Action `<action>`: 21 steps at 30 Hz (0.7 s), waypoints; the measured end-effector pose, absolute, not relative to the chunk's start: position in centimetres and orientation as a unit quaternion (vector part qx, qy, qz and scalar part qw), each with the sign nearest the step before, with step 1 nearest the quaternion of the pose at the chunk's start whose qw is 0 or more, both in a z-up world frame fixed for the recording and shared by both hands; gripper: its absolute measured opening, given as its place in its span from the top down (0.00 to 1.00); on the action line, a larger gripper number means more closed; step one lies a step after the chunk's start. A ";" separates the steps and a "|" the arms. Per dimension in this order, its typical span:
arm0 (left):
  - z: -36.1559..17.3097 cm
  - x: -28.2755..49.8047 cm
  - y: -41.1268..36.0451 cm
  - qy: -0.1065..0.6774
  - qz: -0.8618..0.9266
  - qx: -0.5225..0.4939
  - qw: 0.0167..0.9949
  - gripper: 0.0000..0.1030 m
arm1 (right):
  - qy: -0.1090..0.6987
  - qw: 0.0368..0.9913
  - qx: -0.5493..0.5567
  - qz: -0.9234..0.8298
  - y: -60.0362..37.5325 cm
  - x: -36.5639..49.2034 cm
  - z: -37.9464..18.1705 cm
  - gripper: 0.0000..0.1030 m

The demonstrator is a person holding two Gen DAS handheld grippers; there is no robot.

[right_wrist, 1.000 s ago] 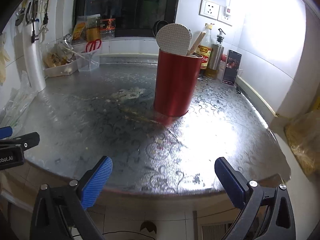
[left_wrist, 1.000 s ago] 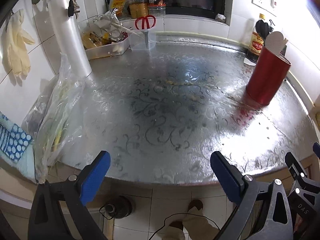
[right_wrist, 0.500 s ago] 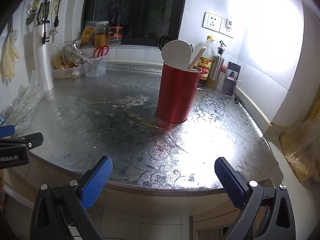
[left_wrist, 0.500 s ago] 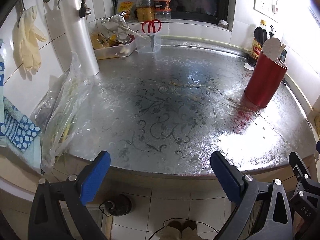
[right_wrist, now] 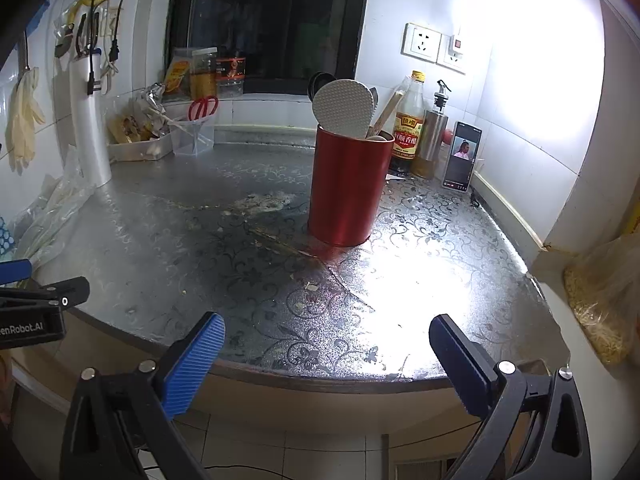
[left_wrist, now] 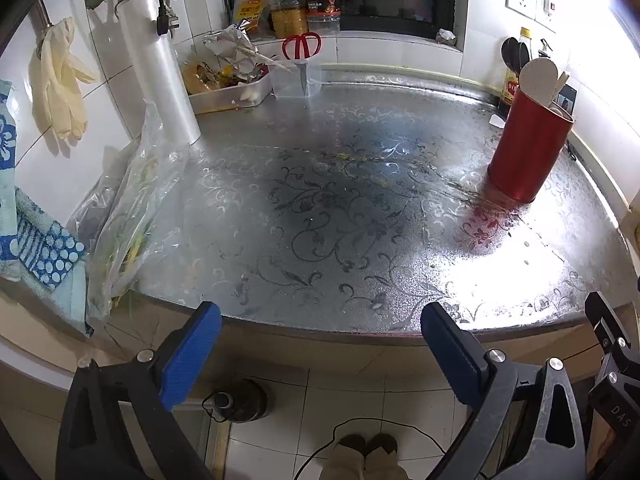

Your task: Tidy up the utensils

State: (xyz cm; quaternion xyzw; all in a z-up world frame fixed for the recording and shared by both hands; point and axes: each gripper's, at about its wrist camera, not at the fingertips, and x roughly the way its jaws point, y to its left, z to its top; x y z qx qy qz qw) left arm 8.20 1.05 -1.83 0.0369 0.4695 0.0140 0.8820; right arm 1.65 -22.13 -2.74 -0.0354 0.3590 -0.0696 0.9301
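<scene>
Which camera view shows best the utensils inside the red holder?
The right wrist view: the red holder stands near the centre, its utensils large. In the left wrist view it sits far right, small, utensils partly in glare.

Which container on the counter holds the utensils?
Look at the silver patterned countertop, toward its right back part near the bottles. The red utensil holder stands upright there, the only red cylinder, with a white spatula sticking out.
</scene>
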 end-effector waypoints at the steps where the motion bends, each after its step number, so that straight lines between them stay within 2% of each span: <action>1: -1.9 8.2 1.0 0.470 0.015 0.038 0.882 0.03 | 0.360 0.930 -0.035 -0.070 -22.2 1.6 -2.8 0.00; 21: -2.9 8.1 1.3 0.491 0.021 0.042 0.870 0.03 | 0.370 0.925 -0.033 -0.072 -22.1 1.3 -3.2 0.00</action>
